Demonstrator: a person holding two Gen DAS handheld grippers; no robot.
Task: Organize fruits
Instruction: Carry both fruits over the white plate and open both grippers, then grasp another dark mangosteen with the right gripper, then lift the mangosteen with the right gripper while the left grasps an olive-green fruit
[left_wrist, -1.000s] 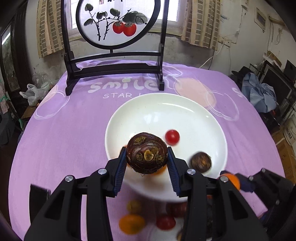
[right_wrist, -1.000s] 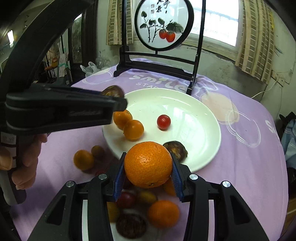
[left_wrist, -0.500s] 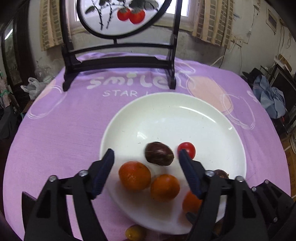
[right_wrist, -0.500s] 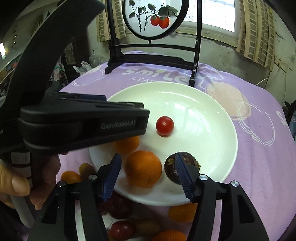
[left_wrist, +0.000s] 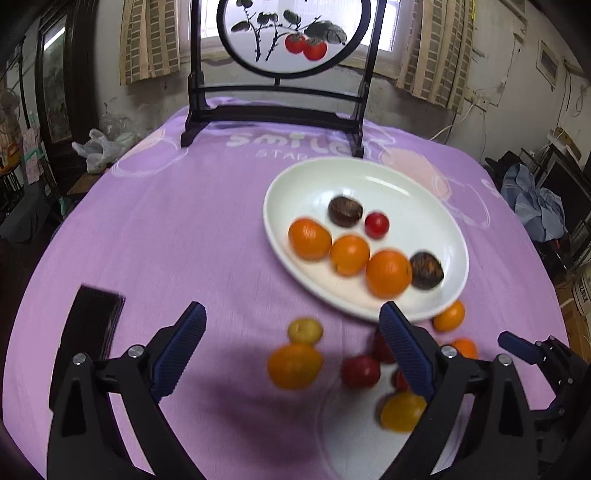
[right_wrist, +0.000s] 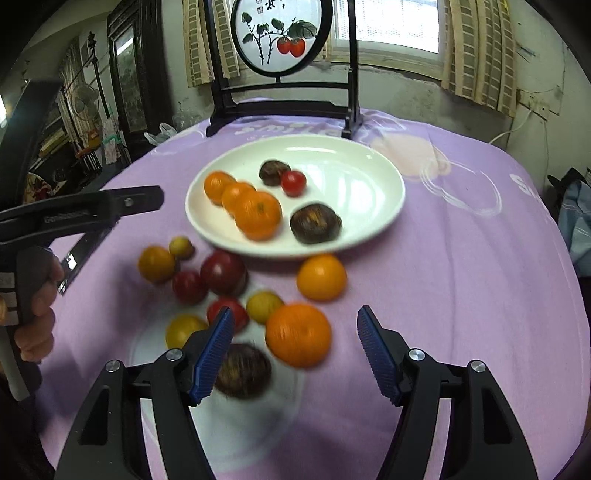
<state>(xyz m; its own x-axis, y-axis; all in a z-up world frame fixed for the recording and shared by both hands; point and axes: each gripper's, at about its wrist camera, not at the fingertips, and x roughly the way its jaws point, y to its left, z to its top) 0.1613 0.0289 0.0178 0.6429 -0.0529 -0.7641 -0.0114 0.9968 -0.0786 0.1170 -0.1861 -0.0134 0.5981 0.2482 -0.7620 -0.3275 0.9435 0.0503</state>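
A white plate (left_wrist: 417, 184) (right_wrist: 354, 162) on the purple cloth holds three oranges (left_wrist: 388, 273) (right_wrist: 256, 214), two dark brown fruits (left_wrist: 345, 211) (right_wrist: 315, 223) and a red cherry tomato (left_wrist: 376, 224) (right_wrist: 293, 182). Loose fruit lies on the cloth in front of the plate: oranges (right_wrist: 298, 334) (left_wrist: 294, 365), red tomatoes (right_wrist: 223, 272), yellow ones (left_wrist: 305, 331) and a dark fruit (right_wrist: 242, 371). My left gripper (left_wrist: 291, 347) is open and empty, above the loose fruit. My right gripper (right_wrist: 295, 349) is open and empty over the near orange. The left gripper also shows in the right wrist view (right_wrist: 74, 214).
A black framed round screen with painted persimmons (left_wrist: 275, 74) (right_wrist: 280, 66) stands at the table's far side. A dark flat object (left_wrist: 92, 321) lies on the cloth at near left. Clutter surrounds the table on both sides.
Both grippers let go of their fruit, the dark fruit and the orange, onto the plate, opened wide and pulled back toward the loose fruit.
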